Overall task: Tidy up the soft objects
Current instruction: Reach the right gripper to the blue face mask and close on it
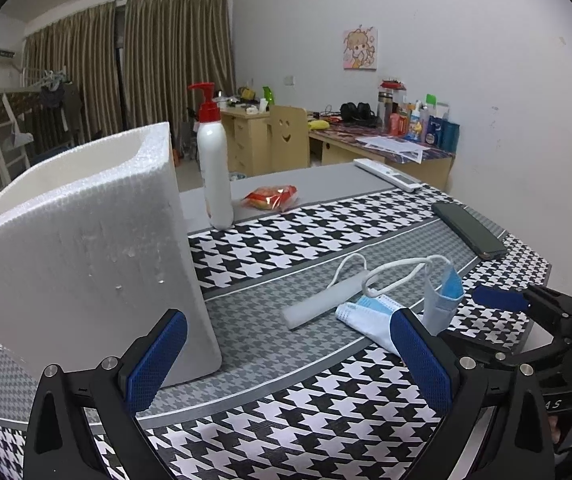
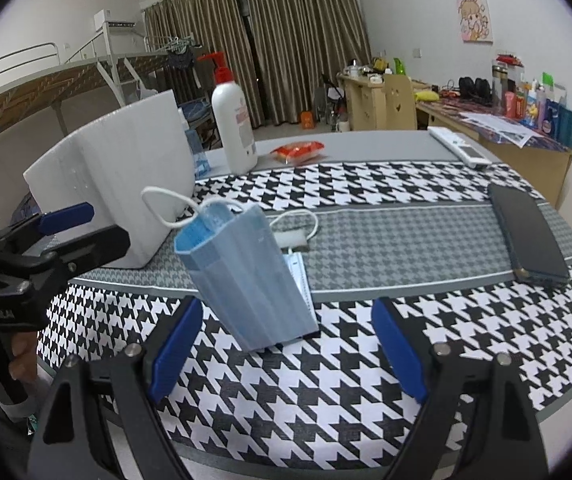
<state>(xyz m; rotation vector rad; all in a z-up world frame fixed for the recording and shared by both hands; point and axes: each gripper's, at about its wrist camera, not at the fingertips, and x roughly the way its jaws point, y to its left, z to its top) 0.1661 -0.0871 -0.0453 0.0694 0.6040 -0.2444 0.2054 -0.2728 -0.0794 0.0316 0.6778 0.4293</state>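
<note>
From my left wrist camera, nearest are my left gripper's [image 1: 288,354] two blue pads, spread wide with nothing between them, only the houndstooth table cover [image 1: 326,420] below. Just past the left pad stands the white foam box [image 1: 86,248], open at the top, where I guess the soft things should go. Past the right pad lies the cluster I care about: a flattened white-and-blue mask [image 1: 366,314] on the cloth, a grey folded mask [image 1: 322,302] left of it, and a blue face mask [image 1: 444,294] standing up on edge with its white ear loops [image 1: 394,274] arching over. At the far right edge my right gripper [image 1: 498,298] comes in from the side. Farther back stand a pump bottle [image 1: 216,172], a red snack packet [image 1: 272,196], a dark phone [image 1: 468,230] and a remote [image 1: 388,174].

From my right wrist camera, the right gripper [image 2: 286,344] is nearest, jaws wide apart and empty; the upright blue face mask [image 2: 246,276] leans just ahead of them, its lower edge roughly between the pad tips but, as far as I can see, not pressed by either. The left gripper [image 2: 66,216] shows at the left, beside the foam box [image 2: 126,188].

I judge the mask feather-light, limp and creasable, not fragile; it will topple or slide if nudged. I would pinch its pleated body low and centred, avoiding the loops, which could snag.
</note>
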